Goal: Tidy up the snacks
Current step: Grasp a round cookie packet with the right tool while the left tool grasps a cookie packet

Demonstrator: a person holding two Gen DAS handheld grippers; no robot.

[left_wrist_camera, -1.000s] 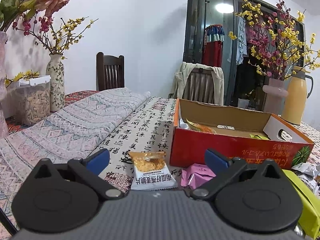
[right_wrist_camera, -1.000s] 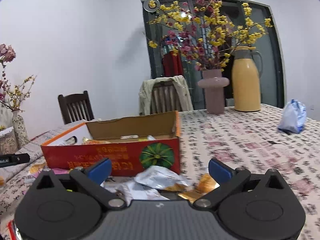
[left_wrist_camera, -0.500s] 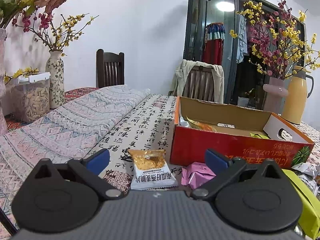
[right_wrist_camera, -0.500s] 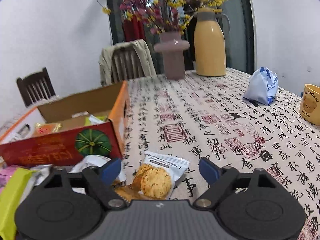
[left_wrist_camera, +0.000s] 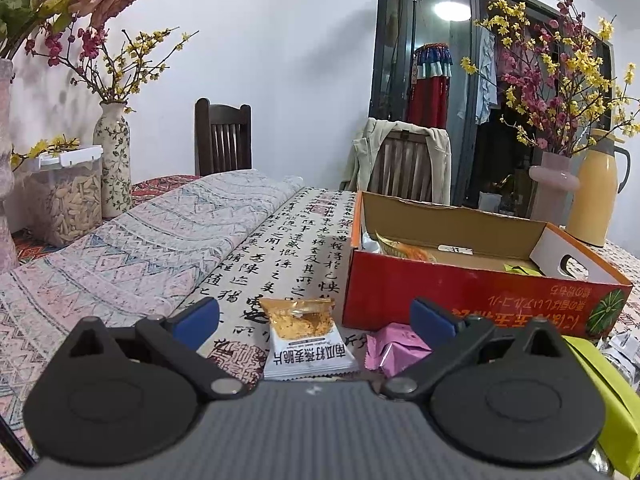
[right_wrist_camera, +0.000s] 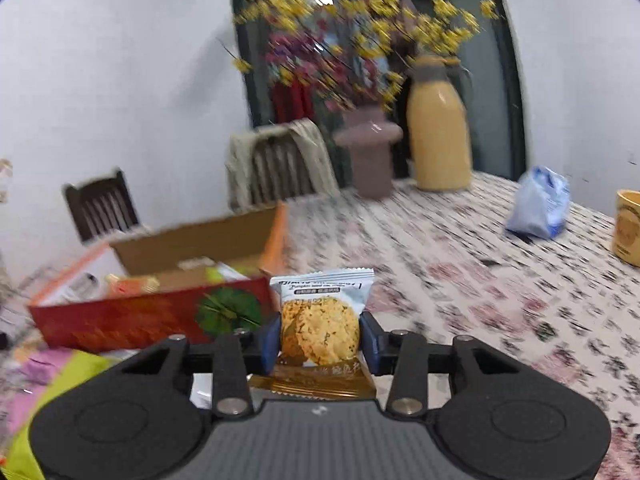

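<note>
Left wrist view: the left gripper (left_wrist_camera: 316, 316) hangs over the table (left_wrist_camera: 296, 248), jaws spread wide, a cookie packet (left_wrist_camera: 306, 338) lying between them untouched, a pink packet (left_wrist_camera: 390, 350) beside it. The red box (left_wrist_camera: 472, 300) stands open just behind.

Right wrist view: the right gripper (right_wrist_camera: 320, 338) has just closed, jaws pinching a cookie packet (right_wrist_camera: 322, 320), lifted beside the box (right_wrist_camera: 152, 320).

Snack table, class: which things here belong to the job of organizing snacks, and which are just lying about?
Part of the job:
- cookie packet clamped in the right gripper
- red cardboard box
- oat crisp packet
- pink packet
- open left gripper

Just lying about:
- yellow thermos
- pink vase
- blue bag
- seed jar
</note>
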